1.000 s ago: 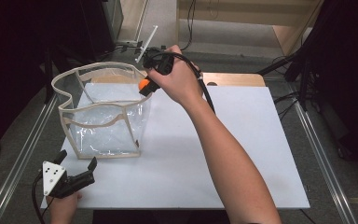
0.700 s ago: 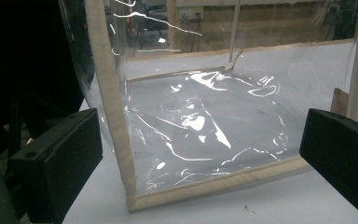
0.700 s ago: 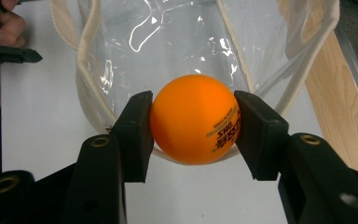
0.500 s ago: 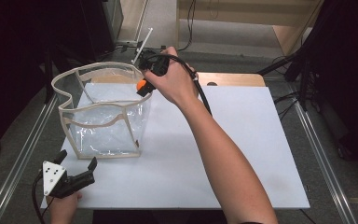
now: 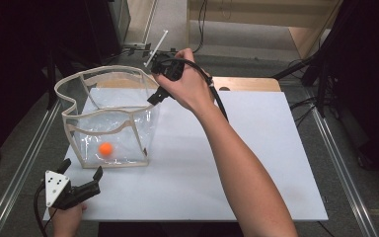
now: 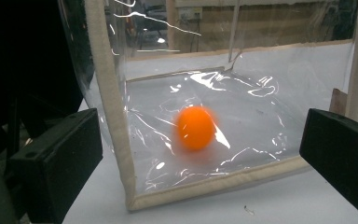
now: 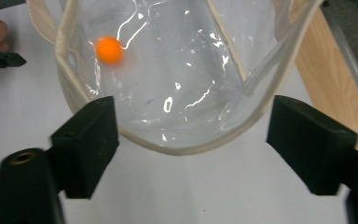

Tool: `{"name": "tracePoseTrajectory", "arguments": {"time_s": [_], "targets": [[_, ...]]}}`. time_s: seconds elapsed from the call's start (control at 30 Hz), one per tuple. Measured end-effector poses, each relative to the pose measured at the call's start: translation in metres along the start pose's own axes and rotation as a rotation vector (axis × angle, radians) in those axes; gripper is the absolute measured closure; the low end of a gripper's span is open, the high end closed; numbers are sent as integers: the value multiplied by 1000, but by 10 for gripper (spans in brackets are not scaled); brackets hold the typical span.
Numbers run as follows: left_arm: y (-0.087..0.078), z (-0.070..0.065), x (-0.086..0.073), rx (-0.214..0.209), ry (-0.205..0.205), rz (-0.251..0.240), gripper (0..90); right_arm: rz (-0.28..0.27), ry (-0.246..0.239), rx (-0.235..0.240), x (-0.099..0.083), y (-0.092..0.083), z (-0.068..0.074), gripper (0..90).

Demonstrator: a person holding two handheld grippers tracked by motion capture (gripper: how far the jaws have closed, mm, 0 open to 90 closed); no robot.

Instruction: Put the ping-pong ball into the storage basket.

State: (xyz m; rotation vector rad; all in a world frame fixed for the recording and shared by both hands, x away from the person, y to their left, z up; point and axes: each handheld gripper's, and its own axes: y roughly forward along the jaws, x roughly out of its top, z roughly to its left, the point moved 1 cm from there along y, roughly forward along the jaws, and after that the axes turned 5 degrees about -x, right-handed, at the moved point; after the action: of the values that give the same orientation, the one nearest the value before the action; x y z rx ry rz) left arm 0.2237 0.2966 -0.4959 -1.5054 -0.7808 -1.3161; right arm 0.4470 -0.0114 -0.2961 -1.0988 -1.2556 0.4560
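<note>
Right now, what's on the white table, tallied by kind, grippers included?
Orange ball: 1, inside the bag
Clear plastic bag with beige trim: 1
Grippers: 2, left gripper open near the table's front corner, right gripper open above the bag's rim
Total: 4

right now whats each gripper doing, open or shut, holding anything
left gripper: jaws open, holding nothing, beside the clear bag.
right gripper: jaws have just been opening, nothing between them; orange ball lies in the bag.
</note>
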Motion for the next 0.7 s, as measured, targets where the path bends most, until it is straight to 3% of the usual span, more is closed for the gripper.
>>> {"name": "tracePoseTrajectory", "arguments": {"time_s": [0.13,0.2,0.3,0.7], "targets": [[0,0,0,0,1,0,0,-3,11,-11,-7,-3,0,82],[0,0,0,0,1,1,0,10,18,-34,-10,-4,0,0],[0,0,0,1,2,0,0,34,25,-24,-15,-3,0,0],[0,-1,0,1,4,1,0,44,41,-31,-36,2,4,0]]}}
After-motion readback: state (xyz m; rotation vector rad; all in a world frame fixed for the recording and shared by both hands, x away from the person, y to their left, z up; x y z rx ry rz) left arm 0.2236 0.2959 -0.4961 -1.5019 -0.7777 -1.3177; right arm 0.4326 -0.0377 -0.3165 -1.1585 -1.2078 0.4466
